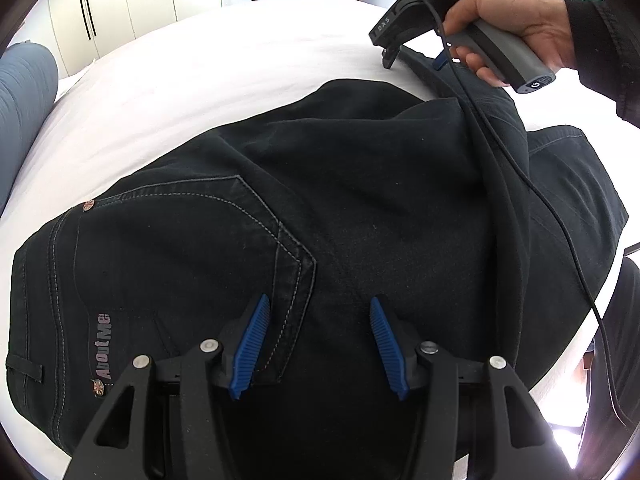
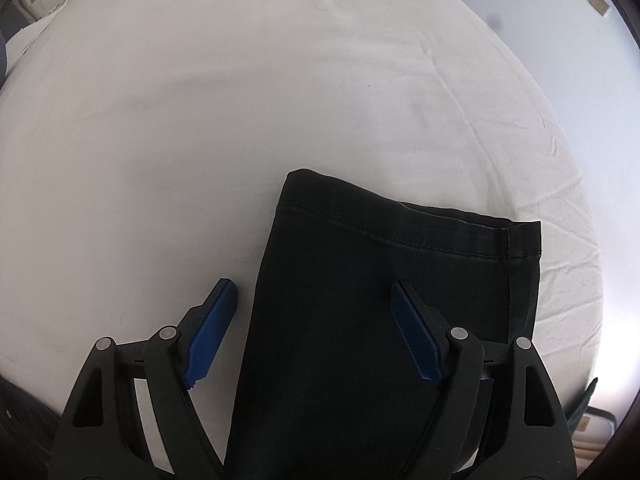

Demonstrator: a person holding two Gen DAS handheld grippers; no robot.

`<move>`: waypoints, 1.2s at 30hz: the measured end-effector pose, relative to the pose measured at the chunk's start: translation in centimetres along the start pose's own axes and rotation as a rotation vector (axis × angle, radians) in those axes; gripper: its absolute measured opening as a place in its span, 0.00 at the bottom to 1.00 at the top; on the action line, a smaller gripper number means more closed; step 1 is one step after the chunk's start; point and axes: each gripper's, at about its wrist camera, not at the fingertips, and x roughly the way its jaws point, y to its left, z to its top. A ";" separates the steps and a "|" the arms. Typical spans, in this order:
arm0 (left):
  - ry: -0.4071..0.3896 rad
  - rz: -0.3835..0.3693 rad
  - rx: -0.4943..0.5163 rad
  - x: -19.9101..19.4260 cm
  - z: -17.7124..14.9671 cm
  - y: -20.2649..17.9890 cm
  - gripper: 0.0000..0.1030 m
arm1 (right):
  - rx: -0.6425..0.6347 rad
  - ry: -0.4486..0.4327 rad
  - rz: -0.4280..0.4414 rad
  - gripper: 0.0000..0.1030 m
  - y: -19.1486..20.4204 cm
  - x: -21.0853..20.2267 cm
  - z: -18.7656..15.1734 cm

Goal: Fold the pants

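Note:
Black jeans [image 1: 320,208] lie on a white bed [image 1: 192,80], the seat with a stitched back pocket [image 1: 180,248] and "AboutMe" label facing up. My left gripper [image 1: 318,312] is open just above the seat, near the pocket's edge. My right gripper [image 1: 416,60] shows at the far right of the left wrist view, down at the leg ends. In the right wrist view my right gripper [image 2: 314,294] is open, one finger [image 2: 216,316] on the sheet, the other over the stacked leg hems [image 2: 400,248].
White wardrobes [image 1: 120,4] stand behind the bed. A blue-grey fabric shape [image 1: 24,96] lies at the bed's left edge. A black cable [image 1: 520,168] trails from the right gripper across the jeans. White sheet [image 2: 240,100] spreads beyond the hems.

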 end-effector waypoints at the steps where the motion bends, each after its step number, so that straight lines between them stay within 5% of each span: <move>1: 0.000 0.002 -0.001 0.1 0.1 -0.1 0.52 | 0.006 -0.004 0.016 0.53 -0.2 -0.1 0.2; 3: 0.002 0.007 -0.002 0.1 0.1 -0.3 0.53 | -0.004 -0.013 0.016 0.17 -0.5 -0.8 0.4; 6: 0.005 0.010 -0.001 0.2 0.2 -0.4 0.53 | 0.008 -0.018 0.071 0.07 -1.6 -1.7 0.5; 13: 0.019 0.005 -0.002 0.4 0.5 -0.1 0.53 | 0.180 -0.266 0.263 0.06 -10.4 -10.2 -3.3; 21: 0.052 0.005 -0.006 0.6 1.6 0.0 0.55 | 0.597 -0.474 0.390 0.05 -27.2 -16.9 -21.4; 27: 0.083 0.031 -0.026 1.1 2.8 -0.4 0.65 | 0.827 -0.395 0.408 0.05 -32.0 -11.8 -33.0; 36: 0.120 0.068 -0.059 1.4 3.9 -1.4 0.68 | 0.996 -0.327 0.593 0.09 -32.8 -6.1 -35.6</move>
